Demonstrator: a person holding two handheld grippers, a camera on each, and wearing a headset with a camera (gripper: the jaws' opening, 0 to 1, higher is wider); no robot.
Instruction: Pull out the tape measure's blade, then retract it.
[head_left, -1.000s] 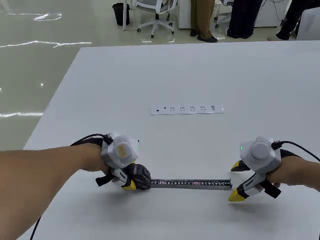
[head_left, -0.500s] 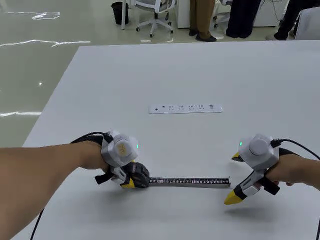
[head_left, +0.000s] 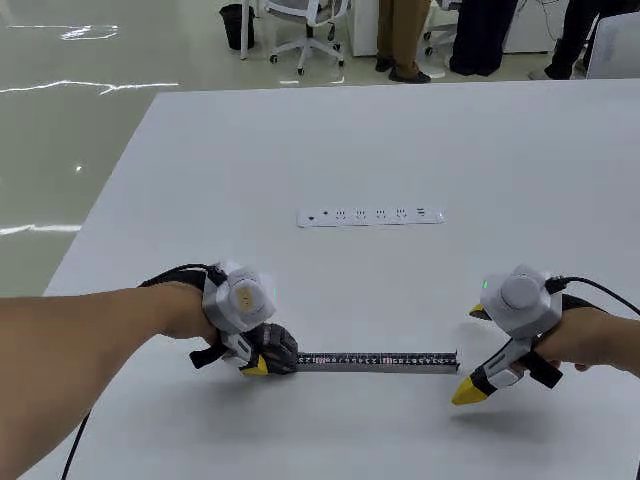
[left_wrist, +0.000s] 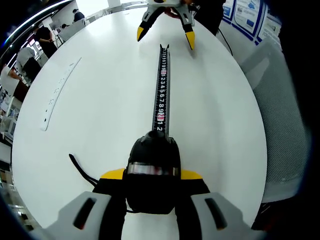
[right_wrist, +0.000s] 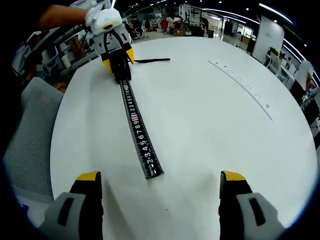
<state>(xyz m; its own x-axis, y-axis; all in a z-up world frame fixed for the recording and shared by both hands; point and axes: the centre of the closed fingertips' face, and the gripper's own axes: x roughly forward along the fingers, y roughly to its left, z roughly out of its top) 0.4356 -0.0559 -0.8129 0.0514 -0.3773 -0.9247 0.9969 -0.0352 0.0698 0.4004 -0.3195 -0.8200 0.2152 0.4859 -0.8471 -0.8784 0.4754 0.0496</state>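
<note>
From the head view, the tape measure sits at the near edge of the white counter. The left gripper has its jaws clamped on the black case, and the blade lies flat, running out to the right. The right gripper is at the far end of the blade with its jaws wide apart.

The right gripper view makes it clearer: the blade's end lies between those spread jaws with a gap on each side, not pinched. The left gripper view gets you the numbers along the blade, plus a thin black strap on the counter just beside the case, which you can't really make out from the head.

A white power strip lies mid-counter, well apart from everything. A grey mesh chair is near the counter's near side. Past the far edge there's a shiny floor, an office chair and some people standing.
</note>
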